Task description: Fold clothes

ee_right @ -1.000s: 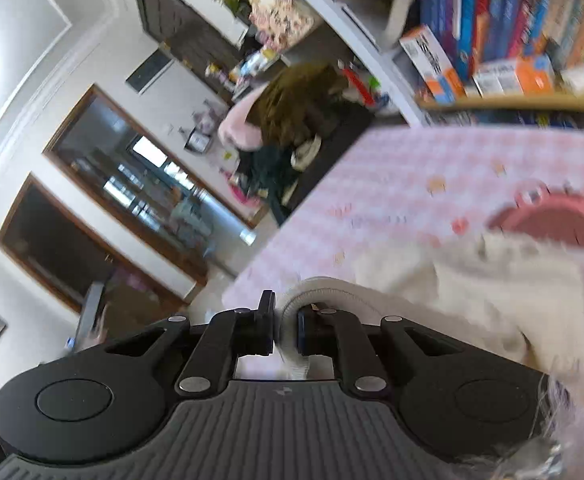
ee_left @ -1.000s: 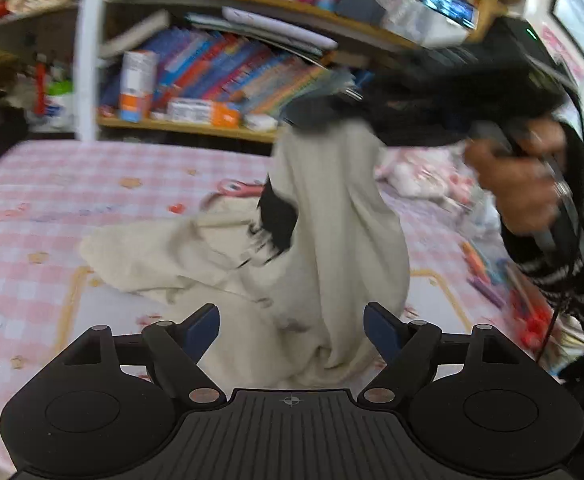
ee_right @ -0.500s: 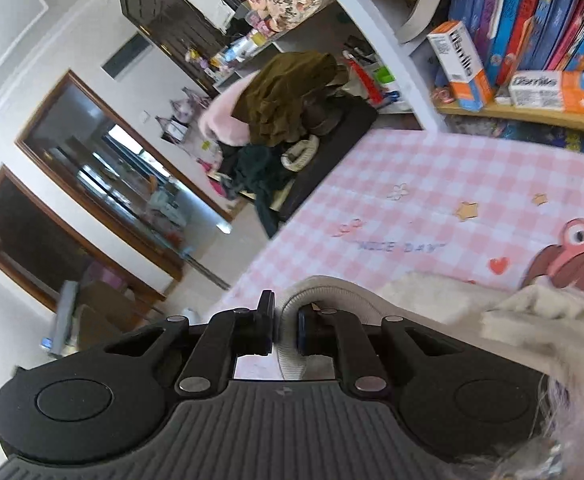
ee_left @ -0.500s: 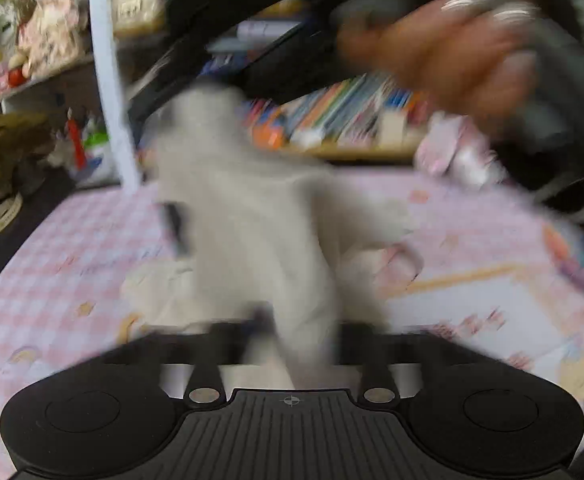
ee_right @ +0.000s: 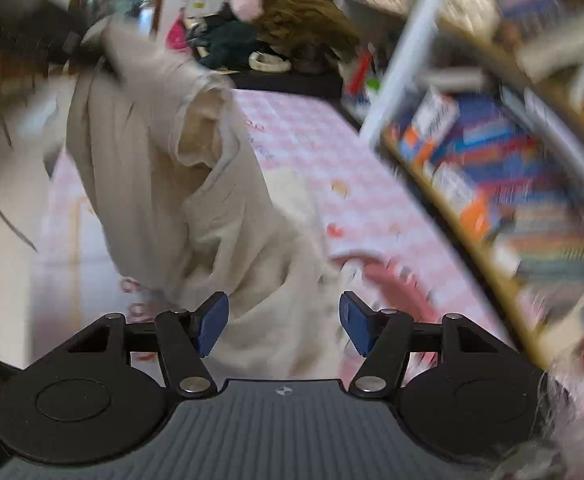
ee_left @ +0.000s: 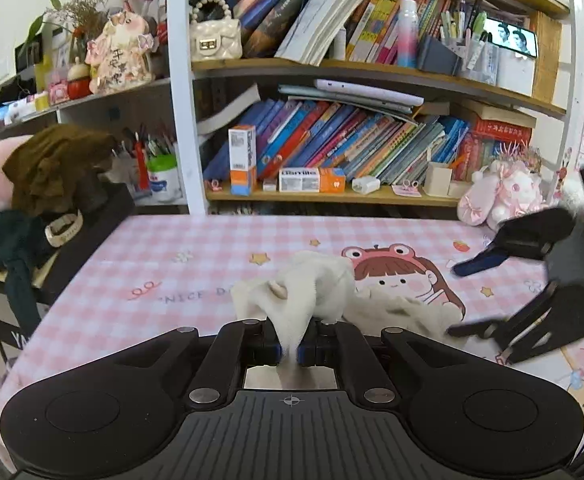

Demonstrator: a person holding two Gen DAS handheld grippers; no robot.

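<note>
In the left wrist view the left gripper (ee_left: 291, 350) sits low at the centre of the frame, its blue pads clenched on a bunched fold of the cream garment (ee_left: 312, 292), which rises in a crumpled peak just ahead of the fingers and trails off to the right across the pink checked tablecloth (ee_left: 152, 264). The cloth partly covers a cartoon girl in a frog hat (ee_left: 392, 268) printed on the table cover. At the right edge of that frame the right gripper (ee_left: 468, 296) appears, blurred, with its two dark fingers spread wide apart above the table and no fabric between them. The right wrist view agrees: its jaws have just been opening, the blue pads (ee_right: 212, 320) stand well apart, and the garment (ee_right: 180, 184) hangs ahead of them without either pad pressing on it. In that smeared frame the garment hangs down from the upper left, where its top meets a dark shape too blurred to identify. A bookshelf (ee_left: 332, 196) packed with books fills the background behind the table, and a heap of dark clothing (ee_left: 44, 172) lies at the left edge.
</note>
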